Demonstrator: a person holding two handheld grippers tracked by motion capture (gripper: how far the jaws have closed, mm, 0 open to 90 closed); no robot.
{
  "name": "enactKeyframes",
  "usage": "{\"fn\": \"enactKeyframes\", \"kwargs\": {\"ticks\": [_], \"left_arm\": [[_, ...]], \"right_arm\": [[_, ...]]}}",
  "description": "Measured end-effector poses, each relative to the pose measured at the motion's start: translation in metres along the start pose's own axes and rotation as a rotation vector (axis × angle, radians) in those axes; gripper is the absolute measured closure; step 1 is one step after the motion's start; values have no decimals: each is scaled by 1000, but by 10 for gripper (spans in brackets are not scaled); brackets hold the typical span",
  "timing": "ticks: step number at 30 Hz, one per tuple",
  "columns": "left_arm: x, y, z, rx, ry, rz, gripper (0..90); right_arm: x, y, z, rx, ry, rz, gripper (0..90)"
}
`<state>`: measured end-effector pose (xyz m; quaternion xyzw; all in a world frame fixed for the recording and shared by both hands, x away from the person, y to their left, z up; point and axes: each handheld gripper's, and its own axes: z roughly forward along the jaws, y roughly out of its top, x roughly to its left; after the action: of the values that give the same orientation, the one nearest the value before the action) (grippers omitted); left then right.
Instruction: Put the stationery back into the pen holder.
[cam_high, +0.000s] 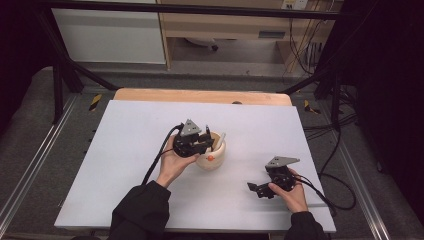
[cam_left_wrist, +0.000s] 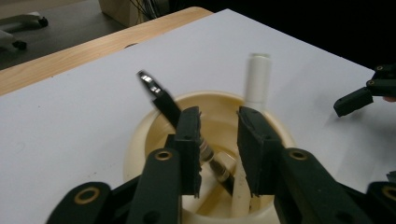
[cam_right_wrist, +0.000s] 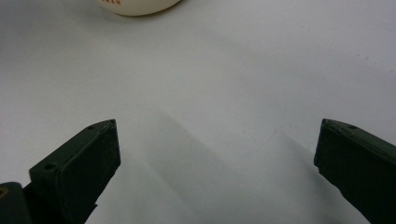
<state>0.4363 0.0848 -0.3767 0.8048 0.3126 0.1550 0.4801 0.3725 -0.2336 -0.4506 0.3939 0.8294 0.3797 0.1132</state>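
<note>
A cream cup (cam_high: 212, 159) stands in the middle of the white board. In the left gripper view the cup (cam_left_wrist: 140, 135) holds a black pen-like tool (cam_left_wrist: 161, 98) with a metal tip, leaning left, and an upright white tube (cam_left_wrist: 258, 79). My left gripper (cam_left_wrist: 219, 114) hangs over the cup's mouth with its jaws apart. The tool's lower part lies against the left jaw, and the pads press on nothing. In the high view the left gripper (cam_high: 206, 136) sits at the cup's near-left rim. My right gripper (cam_high: 257, 189) rests low at the front right, and its jaws (cam_right_wrist: 217, 135) stand wide open over bare board.
The white board (cam_high: 125, 165) lies on a wooden table (cam_high: 200, 95) whose far edge shows. Black cables trail from both grippers, and one loops off the right side (cam_high: 340, 195). The cup's base (cam_right_wrist: 140, 5) shows at the top of the right gripper view.
</note>
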Motion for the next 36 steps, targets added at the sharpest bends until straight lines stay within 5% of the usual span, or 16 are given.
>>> {"fn": "enactKeyframes", "kwargs": {"ticks": [18, 36], "left_arm": [[13, -4, -55, 117, 31, 42, 221], [41, -86, -99, 157, 125, -28, 88]], "right_arm": [[0, 0, 0, -5, 1, 1, 11], [1, 0, -1, -4, 3, 4, 7]]}}
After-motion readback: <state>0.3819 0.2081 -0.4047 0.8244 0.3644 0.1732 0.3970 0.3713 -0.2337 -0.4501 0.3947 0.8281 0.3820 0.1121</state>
